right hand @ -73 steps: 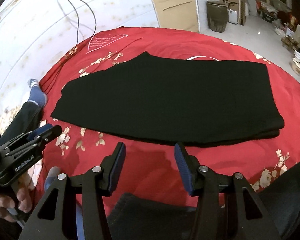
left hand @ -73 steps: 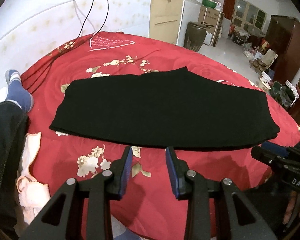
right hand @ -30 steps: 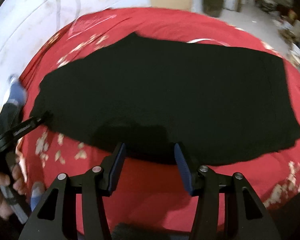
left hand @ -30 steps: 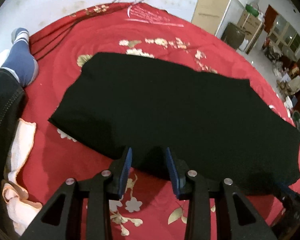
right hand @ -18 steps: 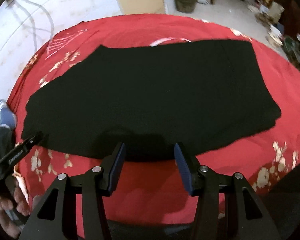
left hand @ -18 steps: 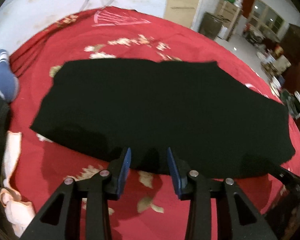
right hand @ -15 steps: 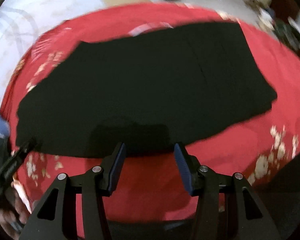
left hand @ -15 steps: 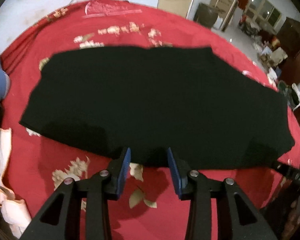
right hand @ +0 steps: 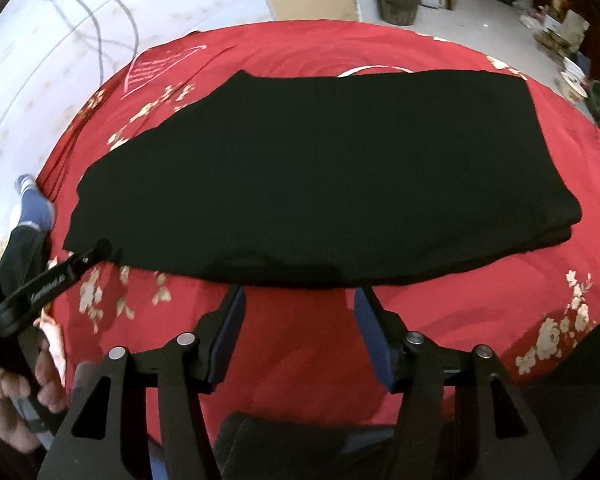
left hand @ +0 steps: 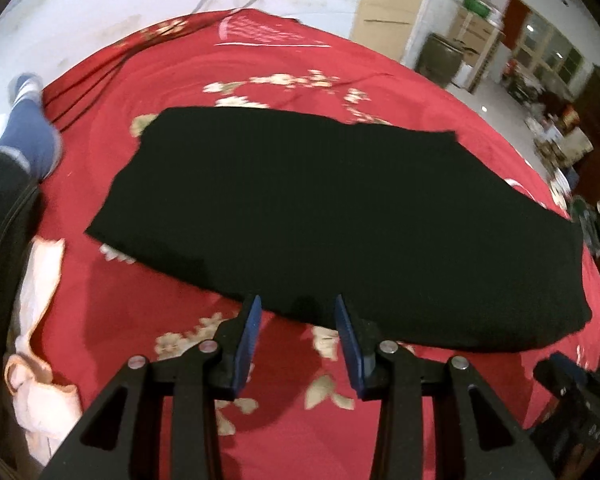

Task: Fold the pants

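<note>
Pants lie flat on the red bedspread, already folded into a stack. My 2 grippers, left and right, hang at their near edge, jaws apart, holding nothing; right's just widened. Risk: pinching only the top layer, so the stack peels apart.

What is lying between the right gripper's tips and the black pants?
In the right wrist view, only a bare strip of red bedspread separates the open right gripper from the pants.
</note>
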Demonstrator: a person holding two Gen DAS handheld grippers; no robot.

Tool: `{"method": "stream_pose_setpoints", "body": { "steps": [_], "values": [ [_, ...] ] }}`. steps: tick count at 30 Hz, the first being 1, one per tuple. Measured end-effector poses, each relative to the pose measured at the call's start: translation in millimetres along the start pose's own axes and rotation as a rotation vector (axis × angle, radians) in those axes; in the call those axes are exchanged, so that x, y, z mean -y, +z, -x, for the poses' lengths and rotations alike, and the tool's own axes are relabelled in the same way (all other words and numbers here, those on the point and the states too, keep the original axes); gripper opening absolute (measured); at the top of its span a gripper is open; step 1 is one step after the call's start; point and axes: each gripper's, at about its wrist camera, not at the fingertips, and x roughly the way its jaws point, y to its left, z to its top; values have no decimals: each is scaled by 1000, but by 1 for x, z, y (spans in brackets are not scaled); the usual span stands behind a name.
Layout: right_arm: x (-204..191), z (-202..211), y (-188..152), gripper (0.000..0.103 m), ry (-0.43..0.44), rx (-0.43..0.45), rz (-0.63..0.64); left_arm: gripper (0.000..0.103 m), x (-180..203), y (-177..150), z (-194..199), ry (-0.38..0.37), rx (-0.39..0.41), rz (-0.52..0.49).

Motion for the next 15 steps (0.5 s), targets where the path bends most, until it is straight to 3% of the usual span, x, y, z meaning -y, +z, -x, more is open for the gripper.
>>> {"method": "stream_pose_setpoints", "body": {
  "steps": [9, 15],
  "values": [
    [-12, 7, 4, 57, 55, 30, 41, 50, -44, 5, 1, 73, 68, 165],
    [-11, 3, 6, 57, 96, 27, 48, 50, -87, 0, -17, 96, 54, 341]
  ]
}}
